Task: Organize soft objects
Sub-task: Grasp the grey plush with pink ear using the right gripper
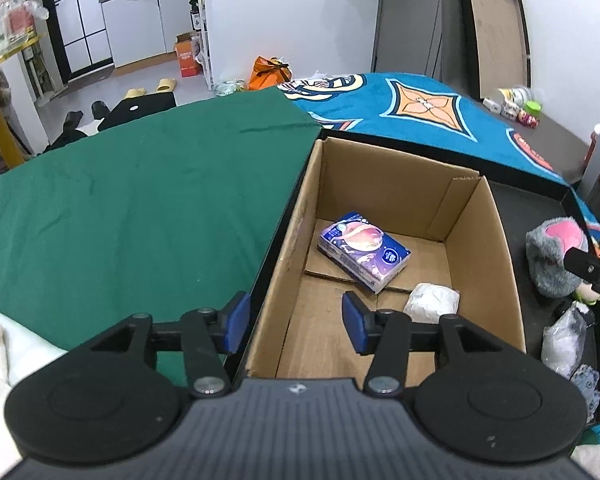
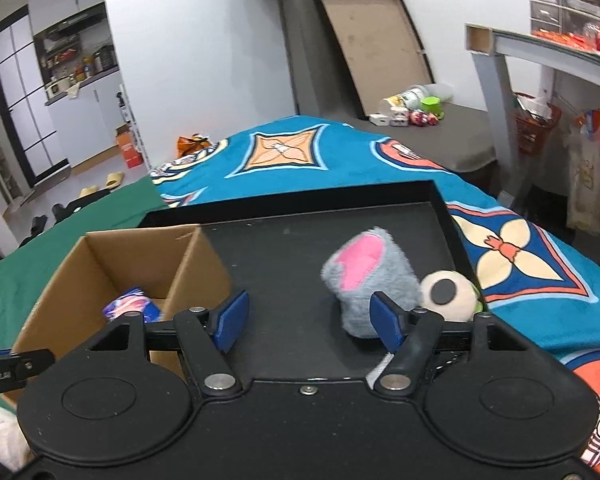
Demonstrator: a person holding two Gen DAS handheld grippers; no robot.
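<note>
on the black tray [image 2: 284, 248], beside the cardboard box [image 1: 484, 236]: right gripper [image 2: 308, 322] hovering low, jaws spread wide and empty, aimed just left of the grey-and-pink plush [image 2: 370, 280]. looks like the reach-in before a pick. next move probably calls for sliding rightward so the plush sits between the pads, then closing gently on soft fur. left gripper [image 1: 294, 328] poised over the box's near-left rim, jaws apart, holding nothing. already inside the box: tissue pack [image 1: 364, 252] and a white wad [image 1: 432, 302]. touching the plush on its right, a cream round toy with a dark spot [image 2: 448, 292], likely to get nudged. clear plastic bag [image 1: 564, 336] near the tray's front, apart from the plush.
</note>
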